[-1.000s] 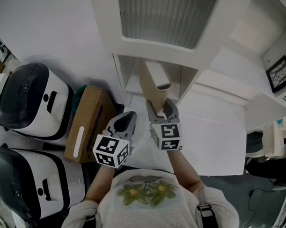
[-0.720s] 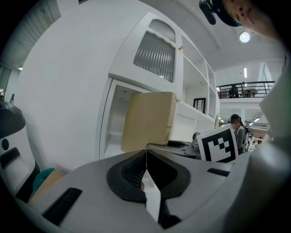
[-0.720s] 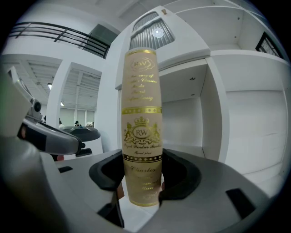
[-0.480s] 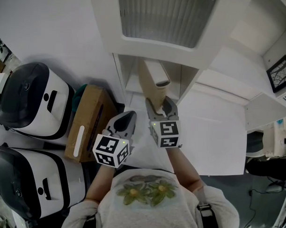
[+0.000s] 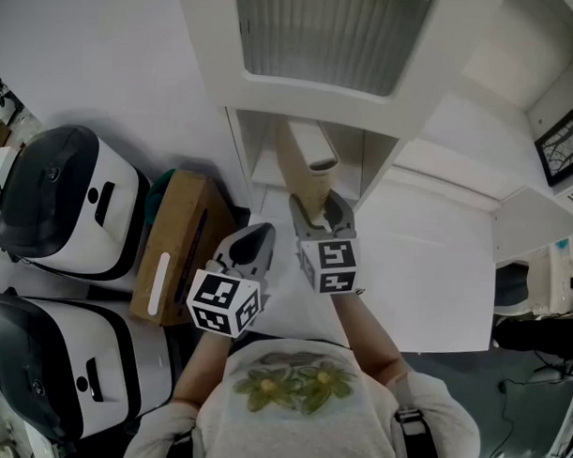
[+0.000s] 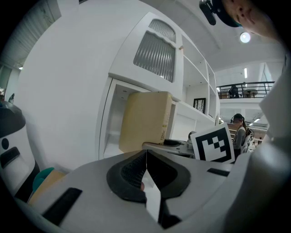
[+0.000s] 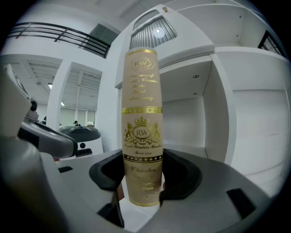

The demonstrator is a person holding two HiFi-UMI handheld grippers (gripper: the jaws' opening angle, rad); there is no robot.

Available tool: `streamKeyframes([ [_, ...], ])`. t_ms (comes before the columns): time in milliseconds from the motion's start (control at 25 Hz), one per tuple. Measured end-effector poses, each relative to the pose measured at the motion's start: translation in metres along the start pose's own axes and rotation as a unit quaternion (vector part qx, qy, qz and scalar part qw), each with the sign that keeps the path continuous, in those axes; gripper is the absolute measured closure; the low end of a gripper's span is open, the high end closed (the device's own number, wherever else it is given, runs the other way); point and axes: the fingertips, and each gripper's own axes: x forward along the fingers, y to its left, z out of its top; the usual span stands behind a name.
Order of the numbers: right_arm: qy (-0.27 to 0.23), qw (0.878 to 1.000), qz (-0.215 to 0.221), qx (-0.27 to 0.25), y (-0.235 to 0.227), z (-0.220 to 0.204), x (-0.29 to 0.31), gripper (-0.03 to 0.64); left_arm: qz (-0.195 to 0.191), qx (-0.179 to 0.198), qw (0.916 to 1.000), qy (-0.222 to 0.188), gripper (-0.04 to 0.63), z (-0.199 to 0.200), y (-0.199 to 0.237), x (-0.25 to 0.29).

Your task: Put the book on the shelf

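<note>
Holding the cream book (image 7: 142, 127) upright by its spine, the right gripper (image 5: 313, 213) clamps it at the front edge of the shelf (image 5: 240, 151); left gripper (image 6: 146, 170) clenched, empty. Insertion step, by my read: next, slide it in, then let go.

The head view looks steeply down onto the white open-fronted shelf unit (image 5: 319, 102). Both gripper views face it from low and close, sharing the tall beige gold-printed book (image 7: 142, 136), which is nearest in the right one.

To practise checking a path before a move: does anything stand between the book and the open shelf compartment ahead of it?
Nothing visible does. The book, upright in the right tongs, faces the open shelf compartment directly.
</note>
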Motion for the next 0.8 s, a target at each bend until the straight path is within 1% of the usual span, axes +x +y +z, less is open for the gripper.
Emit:
streamKeyframes([
  [800,-0.005,1.0,-0.001,-0.002,0.001,0.004,0.012,0.393,0.0,-0.004,1.0,0.006,0.566,-0.003,0.006,0.002],
])
